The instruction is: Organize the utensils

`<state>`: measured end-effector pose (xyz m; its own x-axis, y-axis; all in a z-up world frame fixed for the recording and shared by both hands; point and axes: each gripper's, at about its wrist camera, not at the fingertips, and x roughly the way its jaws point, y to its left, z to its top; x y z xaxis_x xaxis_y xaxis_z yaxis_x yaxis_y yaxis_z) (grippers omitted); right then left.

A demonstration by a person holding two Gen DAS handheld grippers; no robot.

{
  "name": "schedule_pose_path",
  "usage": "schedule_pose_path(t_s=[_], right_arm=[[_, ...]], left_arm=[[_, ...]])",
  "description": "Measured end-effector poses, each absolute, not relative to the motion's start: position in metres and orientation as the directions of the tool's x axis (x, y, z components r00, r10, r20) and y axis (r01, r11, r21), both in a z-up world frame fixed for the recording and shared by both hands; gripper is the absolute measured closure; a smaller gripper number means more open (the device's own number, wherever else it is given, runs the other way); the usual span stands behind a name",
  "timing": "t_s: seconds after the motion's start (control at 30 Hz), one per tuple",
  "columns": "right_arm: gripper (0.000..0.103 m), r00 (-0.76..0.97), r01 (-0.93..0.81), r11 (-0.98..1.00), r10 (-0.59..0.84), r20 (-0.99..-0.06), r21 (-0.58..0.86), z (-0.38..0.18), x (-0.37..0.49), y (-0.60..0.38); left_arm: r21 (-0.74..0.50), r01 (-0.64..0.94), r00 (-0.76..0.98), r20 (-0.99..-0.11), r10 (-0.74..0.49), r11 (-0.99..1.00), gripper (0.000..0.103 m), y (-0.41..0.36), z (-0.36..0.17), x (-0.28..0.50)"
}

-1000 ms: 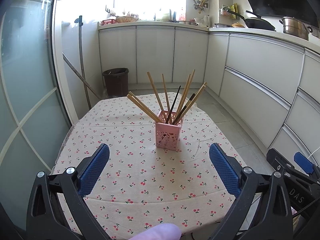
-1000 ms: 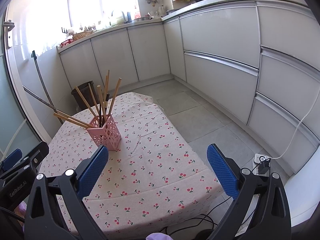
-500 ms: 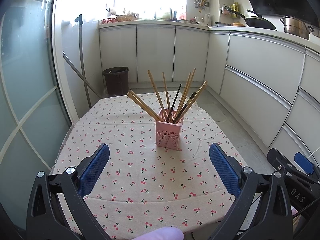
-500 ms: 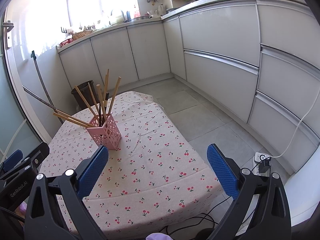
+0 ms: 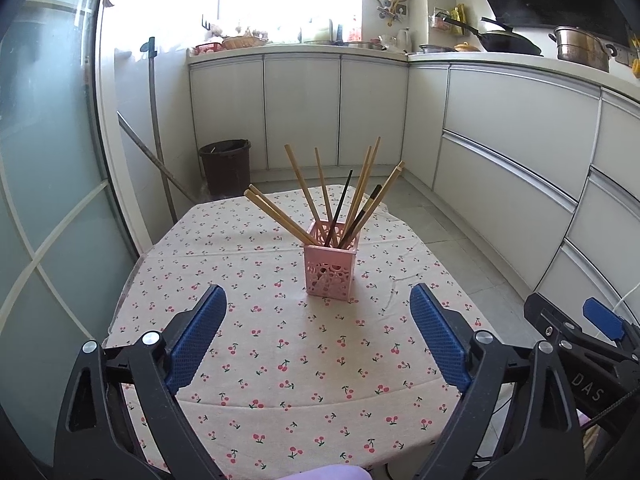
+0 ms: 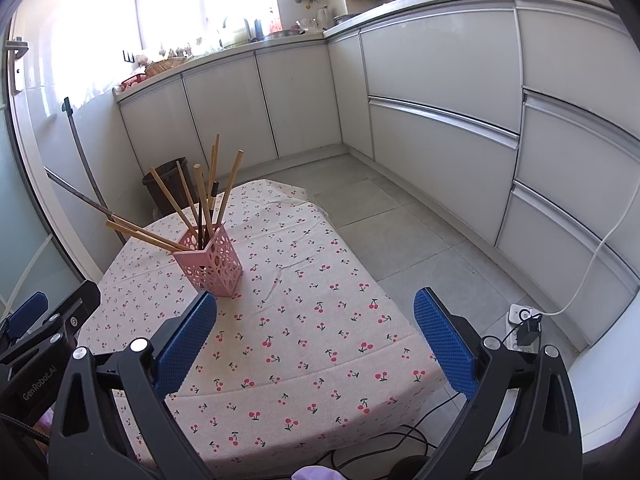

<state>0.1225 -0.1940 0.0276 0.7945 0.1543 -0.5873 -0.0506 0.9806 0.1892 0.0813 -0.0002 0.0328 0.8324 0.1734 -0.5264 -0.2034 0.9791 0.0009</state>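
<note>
Legible text: "DAS" on the black body of the right gripper [image 5: 592, 344] in the left wrist view; "GenRobot.AI" on the left gripper [image 6: 44, 344] body in the right wrist view.

Two black plastic two-finger grippers, left [image 5: 318, 332] and right [image 6: 314, 334], carry blue textured pads [image 5: 196, 336], silver screws and white lettering.

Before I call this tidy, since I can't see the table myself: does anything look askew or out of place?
Mostly tidy. The chopsticks all stand in the pink holder, but they splay; two wooden ones lean far out sideways. The cherry-print tablecloth is slightly wrinkled beside the holder. Nothing is spilled or lying loose.
</note>
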Motion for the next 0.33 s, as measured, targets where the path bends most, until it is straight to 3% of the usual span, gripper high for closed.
schedule_pose_path(t_s=[0.1, 0.33], right_arm=[[0.007, 0.794, -0.050, 0.980, 0.155, -0.588, 0.191, 0.0265, 0.1226, -0.1948], [0.007, 0.795, -0.046, 0.980, 0.153, -0.587, 0.192, 0.0258, 0.1235, -0.1968]], left_arm=[[-0.001, -0.209, 0.829, -0.531, 0.176, 0.978, 0.008, 0.0005, 0.0344, 0.0823], [-0.013, -0.233, 0.826, -0.531, 0.191, 0.972, 0.007, 0.0037, 0.0363, 0.0822]])
